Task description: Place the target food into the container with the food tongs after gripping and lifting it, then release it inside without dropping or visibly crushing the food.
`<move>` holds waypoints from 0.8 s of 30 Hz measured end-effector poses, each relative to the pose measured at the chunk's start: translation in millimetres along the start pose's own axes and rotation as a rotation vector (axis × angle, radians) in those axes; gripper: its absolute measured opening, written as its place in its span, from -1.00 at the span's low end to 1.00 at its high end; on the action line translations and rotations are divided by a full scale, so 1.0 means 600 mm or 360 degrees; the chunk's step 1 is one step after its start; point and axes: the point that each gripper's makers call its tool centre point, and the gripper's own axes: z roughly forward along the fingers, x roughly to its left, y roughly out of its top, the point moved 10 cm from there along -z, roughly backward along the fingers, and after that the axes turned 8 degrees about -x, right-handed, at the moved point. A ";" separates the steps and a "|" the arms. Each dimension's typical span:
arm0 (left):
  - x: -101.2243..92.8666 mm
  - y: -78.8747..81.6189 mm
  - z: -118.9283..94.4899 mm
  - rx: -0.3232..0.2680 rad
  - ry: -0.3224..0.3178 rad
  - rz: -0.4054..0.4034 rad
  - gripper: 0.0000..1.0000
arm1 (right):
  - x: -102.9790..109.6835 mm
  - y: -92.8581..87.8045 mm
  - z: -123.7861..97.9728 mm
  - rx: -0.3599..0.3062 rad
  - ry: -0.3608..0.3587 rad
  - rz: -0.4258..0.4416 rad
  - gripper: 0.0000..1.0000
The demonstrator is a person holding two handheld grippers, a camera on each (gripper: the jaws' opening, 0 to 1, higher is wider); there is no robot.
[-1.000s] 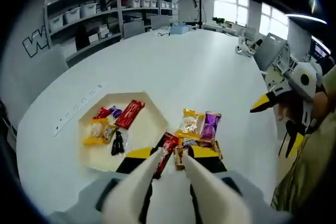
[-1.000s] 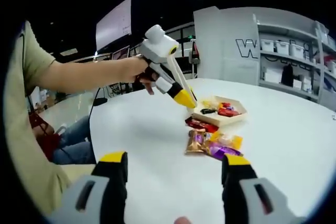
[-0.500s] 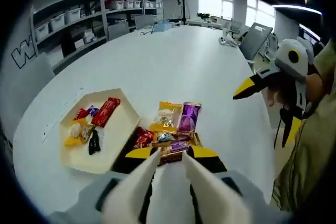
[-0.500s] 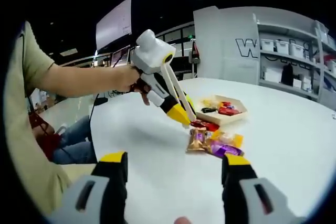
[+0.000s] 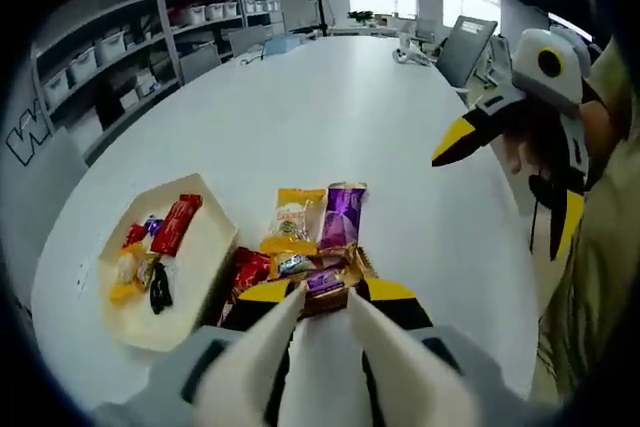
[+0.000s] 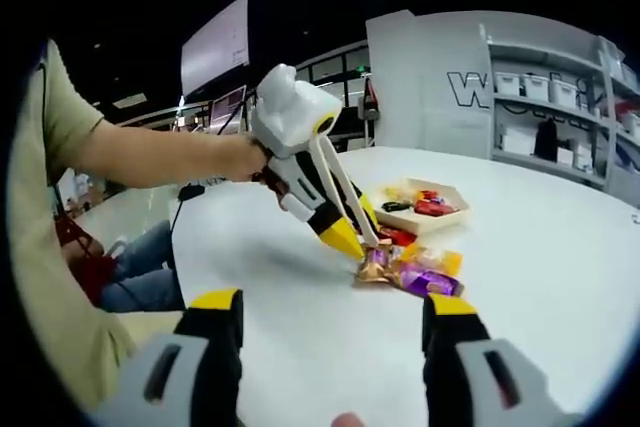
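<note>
- Currently: grasp step. Left gripper (image 5: pixel 322 299), jaws nearly together, tips at a small purple-brown snack (image 5: pixel 325 285) in the pile on the table (image 5: pixel 400 117) beside the tray (image 5: pixel 205 262); pinch unconfirmed.
- Right gripper (image 6: pixel 330 332): jaws spread, empty.
- Next: grip gently, lift, move to tray.

The table (image 5: pixel 380 117) is white and the tray (image 5: pixel 205 247) is cream. On the table lie a purple packet (image 5: pixel 343 215), a yellow-orange packet (image 5: pixel 293 221) and a red packet (image 5: pixel 247 270) (another red one lies in the tray). The left gripper (image 5: pixel 322 297) has white jaws with yellow and black parts.
</note>
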 end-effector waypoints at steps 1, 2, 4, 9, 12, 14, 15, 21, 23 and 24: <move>0.000 0.000 0.001 0.0005 0.0003 0.0017 -0.52 | 0.000 0.000 0.000 0.0000 0.0000 0.0001 0.42; 0.000 0.000 0.002 0.0017 0.0001 0.0028 -0.52 | -0.001 0.000 -0.001 -0.0001 -0.0001 0.0002 0.42; 0.000 -0.001 0.002 0.0027 0.0004 0.0041 -0.52 | -0.002 -0.001 -0.001 0.0000 -0.0004 0.0004 0.42; 0.000 -0.001 0.000 0.0041 0.0007 0.0052 -0.51 | -0.001 -0.003 -0.001 0.0003 -0.0002 0.0008 0.42; -0.005 -0.002 -0.004 0.0059 0.0014 0.0065 -0.51 | 0.000 -0.003 0.000 0.0003 0.0001 0.0008 0.42; -0.008 -0.004 -0.008 0.0077 0.0012 0.0064 -0.51 | -0.001 -0.002 0.001 0.0003 0.0001 0.0009 0.42; -0.009 -0.006 -0.010 0.0085 0.0013 0.0063 -0.51 | -0.001 -0.003 0.001 0.0003 0.0002 0.0010 0.42; -0.019 -0.010 -0.018 0.0103 0.0004 0.0062 -0.51 | 0.001 -0.005 0.002 0.0007 0.0007 0.0010 0.41; -0.025 -0.009 -0.020 0.0112 0.0002 0.0059 -0.51 | 0.002 -0.005 0.003 0.0007 0.0009 0.0009 0.41; -0.029 -0.009 -0.022 0.0114 -0.0007 0.0058 -0.51 | 0.002 -0.004 0.002 0.0005 0.0009 0.0008 0.41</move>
